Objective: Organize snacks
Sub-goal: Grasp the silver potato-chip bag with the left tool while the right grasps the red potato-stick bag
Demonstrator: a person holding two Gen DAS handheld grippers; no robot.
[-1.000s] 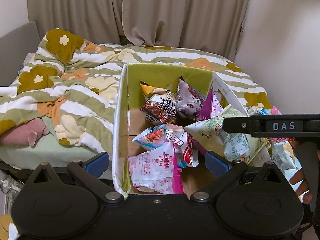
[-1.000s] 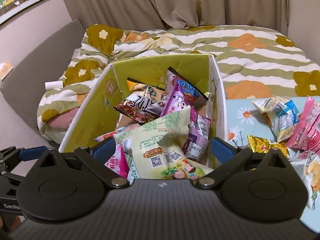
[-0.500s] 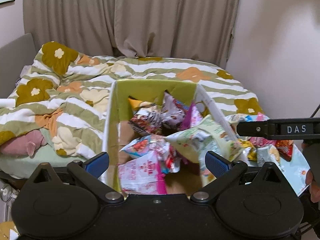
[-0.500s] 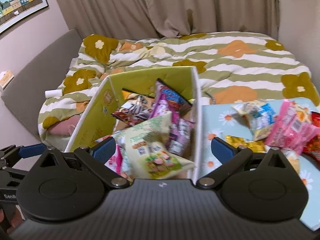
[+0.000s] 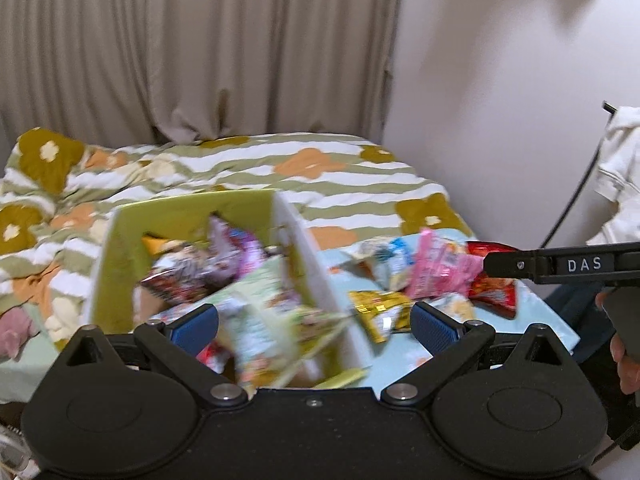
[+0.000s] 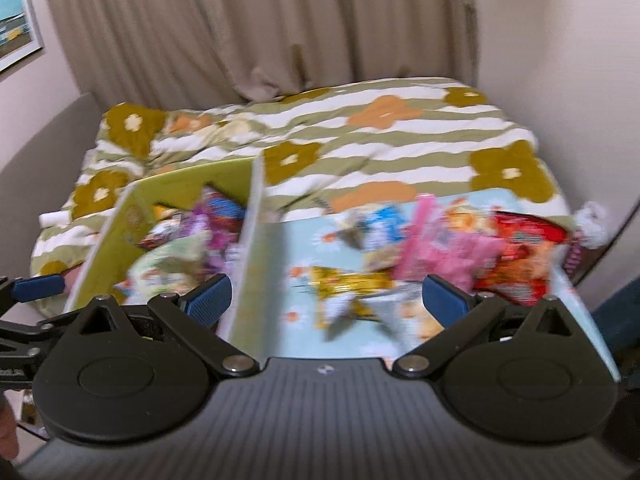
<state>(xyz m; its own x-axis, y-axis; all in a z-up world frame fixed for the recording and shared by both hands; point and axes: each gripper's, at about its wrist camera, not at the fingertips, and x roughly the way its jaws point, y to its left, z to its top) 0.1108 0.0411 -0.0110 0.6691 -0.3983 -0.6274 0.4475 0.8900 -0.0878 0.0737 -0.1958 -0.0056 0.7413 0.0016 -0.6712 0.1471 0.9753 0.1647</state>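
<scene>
Both jaws wide and empty: right hand-held gripper [image 6: 326, 300] should straddle the gold packet [image 6: 352, 286] on the bench [image 6: 296, 248], left hand-held gripper [image 5: 314, 322] steadying the green box [image 5: 180, 210] at nine o'clock.

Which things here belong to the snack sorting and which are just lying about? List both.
Part of the job:
green box holding snack packets
gold packet
pink packet
red packet
blue-and-white packet
floral blue table
left gripper, open
right gripper, open

Just lying about:
flowered duvet
curtain
framed picture
</scene>
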